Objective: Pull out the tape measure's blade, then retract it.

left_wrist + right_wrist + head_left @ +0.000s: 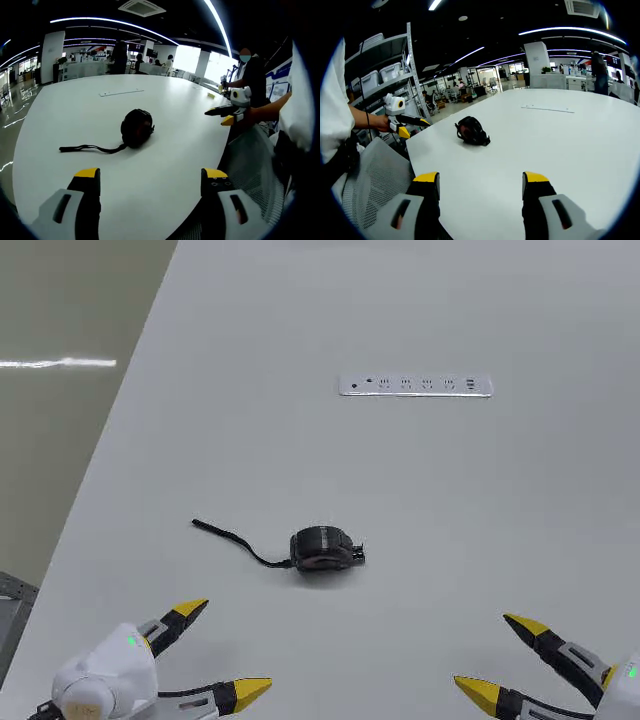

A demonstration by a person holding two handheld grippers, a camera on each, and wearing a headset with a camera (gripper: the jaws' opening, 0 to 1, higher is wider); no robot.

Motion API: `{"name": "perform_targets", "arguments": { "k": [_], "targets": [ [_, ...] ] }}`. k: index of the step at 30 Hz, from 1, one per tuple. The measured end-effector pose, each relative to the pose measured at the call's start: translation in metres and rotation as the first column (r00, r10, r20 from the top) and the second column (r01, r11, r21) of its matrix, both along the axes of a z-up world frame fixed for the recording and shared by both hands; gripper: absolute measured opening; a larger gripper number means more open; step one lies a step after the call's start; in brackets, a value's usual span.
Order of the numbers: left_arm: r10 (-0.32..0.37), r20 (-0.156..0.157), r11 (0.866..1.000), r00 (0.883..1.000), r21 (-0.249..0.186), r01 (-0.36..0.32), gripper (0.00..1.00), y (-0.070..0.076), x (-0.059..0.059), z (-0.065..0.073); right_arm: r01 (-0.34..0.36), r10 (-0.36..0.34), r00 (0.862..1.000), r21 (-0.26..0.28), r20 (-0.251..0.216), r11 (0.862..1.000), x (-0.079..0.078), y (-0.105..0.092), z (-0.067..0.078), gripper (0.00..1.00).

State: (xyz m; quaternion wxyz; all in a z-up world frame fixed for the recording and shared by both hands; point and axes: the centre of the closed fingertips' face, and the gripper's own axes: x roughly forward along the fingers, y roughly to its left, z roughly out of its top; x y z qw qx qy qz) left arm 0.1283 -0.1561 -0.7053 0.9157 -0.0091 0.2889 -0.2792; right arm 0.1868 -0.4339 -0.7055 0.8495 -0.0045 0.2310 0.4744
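**Tape measure at rest, both grippers clear of it.** We see a black tape measure lying on the white table, ahead of the two grippers and roughly midway between them. Its black strap joins the case and trails over the tabletop toward the left of the head view. Farther along the table, well apart from the tape measure, a white power strip lies flat.

We find the left gripper at the lower left of the head view. Its yellow-tipped fingers are spread wide with nothing between them, and the left gripper view shows the same gap, with the tape measure on the table ahead of it. The right gripper sits at the lower right, its fingers likewise parted and holding nothing. Both grippers are apart from the tape measure.

In the right gripper view we see a hand holding the left gripper near the table's edge, above the mesh back of a chair. Shelving with storage boxes stands behind it.
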Motion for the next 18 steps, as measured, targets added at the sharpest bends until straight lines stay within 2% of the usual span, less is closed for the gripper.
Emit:
{"name": "perform_targets", "arguments": {
  "k": [6, 18],
  "targets": [
    [-0.038, -0.006, 0.999, 0.999, 0.011, 0.038, 0.80, -0.003, 0.005, -0.001, -0.019, 0.019, 1.000, -0.004, -0.004, 1.000, 0.005, 0.002, -0.003, 0.68],
    [-0.108, -0.016, 0.994, 0.994, 0.035, 0.108, 0.80, -0.005, 0.020, -0.006, -0.086, 0.086, 0.996, -0.013, 0.002, 0.996, 0.013, 0.017, -0.008, 0.67]
  ]
}}
